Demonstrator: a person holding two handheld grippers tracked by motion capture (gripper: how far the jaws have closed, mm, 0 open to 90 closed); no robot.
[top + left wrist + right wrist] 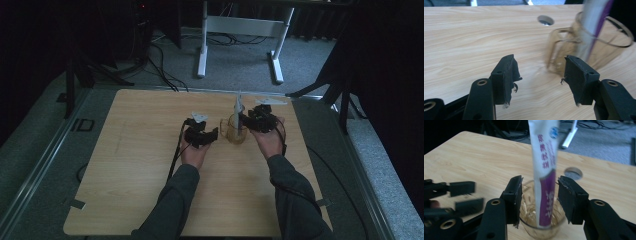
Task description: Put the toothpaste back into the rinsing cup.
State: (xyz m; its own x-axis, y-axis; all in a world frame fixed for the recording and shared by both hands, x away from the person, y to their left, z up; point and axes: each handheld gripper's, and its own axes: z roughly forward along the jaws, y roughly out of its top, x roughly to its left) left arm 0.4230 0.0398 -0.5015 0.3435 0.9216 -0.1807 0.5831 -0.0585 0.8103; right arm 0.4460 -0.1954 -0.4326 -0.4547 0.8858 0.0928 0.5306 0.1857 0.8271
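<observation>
1. A wooden table (150, 175) is seen from the high view, with two sleeved forearms coming in from the near edge
2. A clear amber glass mug (234, 132) is set on the table, between the two hands and toward the far right part of the top
3. A white and purple tube (238, 111) is stood in the mug, its flat end pointing up and its lower end inside the glass
4. The left gripper (211, 134) is held low just to the left of the mug; in the left gripper view its jaws are parted with bare tabletop between them, and nothing is gripped
5. In that same view the mug (584, 47) and its handle are seen just beyond the right-hand jaw, close to it; whether they touch cannot be told
6. The right gripper (245, 120) is held at the right side of the mug, by the tube
7. In the right gripper view the tube (545, 170) is seen between the two jaws, with a gap left on each side, so the pads are not pressed on it
8. The mug (534, 220) is seen below and between those jaws, its rim just under the pads
9. A round hole (573, 173) in the table is seen beyond the tube
</observation>
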